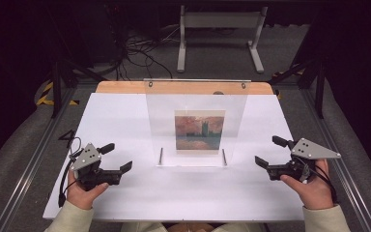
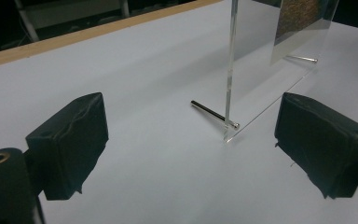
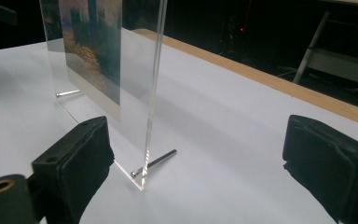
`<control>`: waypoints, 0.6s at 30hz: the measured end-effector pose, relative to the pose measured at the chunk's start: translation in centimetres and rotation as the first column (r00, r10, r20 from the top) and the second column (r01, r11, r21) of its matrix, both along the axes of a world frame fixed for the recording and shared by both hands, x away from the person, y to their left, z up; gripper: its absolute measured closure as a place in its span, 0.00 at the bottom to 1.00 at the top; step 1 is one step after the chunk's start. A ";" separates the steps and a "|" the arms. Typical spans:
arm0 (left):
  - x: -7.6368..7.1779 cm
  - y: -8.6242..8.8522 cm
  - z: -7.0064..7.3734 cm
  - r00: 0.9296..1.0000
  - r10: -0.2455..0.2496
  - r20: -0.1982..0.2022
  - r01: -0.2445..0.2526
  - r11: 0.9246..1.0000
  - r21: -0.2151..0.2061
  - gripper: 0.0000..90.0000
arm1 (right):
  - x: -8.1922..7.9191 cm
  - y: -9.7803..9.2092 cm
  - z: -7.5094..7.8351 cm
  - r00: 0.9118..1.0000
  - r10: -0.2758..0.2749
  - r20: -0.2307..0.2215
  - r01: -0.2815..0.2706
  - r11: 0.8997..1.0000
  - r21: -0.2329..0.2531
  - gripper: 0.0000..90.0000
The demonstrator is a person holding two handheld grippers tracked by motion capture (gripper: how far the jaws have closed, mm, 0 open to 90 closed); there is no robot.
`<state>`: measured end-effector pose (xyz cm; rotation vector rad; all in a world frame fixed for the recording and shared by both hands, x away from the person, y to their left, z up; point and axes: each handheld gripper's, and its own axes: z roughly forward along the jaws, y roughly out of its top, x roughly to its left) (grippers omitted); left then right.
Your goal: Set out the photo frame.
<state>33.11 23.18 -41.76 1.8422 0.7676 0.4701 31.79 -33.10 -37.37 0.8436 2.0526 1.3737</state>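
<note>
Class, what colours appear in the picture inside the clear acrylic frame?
The picture has pinkish-orange above and teal-green below; the high view shows it best.

picture [image 1: 199, 129]: detail too blurred to tell | acrylic frame [image 3: 154, 70]: top cut off in both tongs views

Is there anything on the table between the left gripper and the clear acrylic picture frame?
Nothing: in the high view, only bare white table separates the open left gripper from the acrylic frame. The left gripper view shows the same.
</note>
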 end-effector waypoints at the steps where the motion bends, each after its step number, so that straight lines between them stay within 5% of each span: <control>1: 0.0 0.0 -0.1 1.000 0.001 0.002 -0.001 1.000 -0.001 0.11 | 0.0 -0.1 -0.4 1.000 -0.001 -0.007 0.001 1.000 0.007 0.08; 7: 0.2 0.4 -0.8 1.000 0.010 0.006 -0.010 1.000 -0.016 0.12 | 0.3 -0.8 -2.4 0.999 0.010 -0.047 -0.009 1.000 0.018 0.05; 18: 0.6 0.3 -1.9 1.000 0.001 0.009 -0.001 1.000 -0.012 0.11 | 0.9 -2.0 -6.2 0.991 -0.048 -0.124 0.053 0.998 0.040 0.06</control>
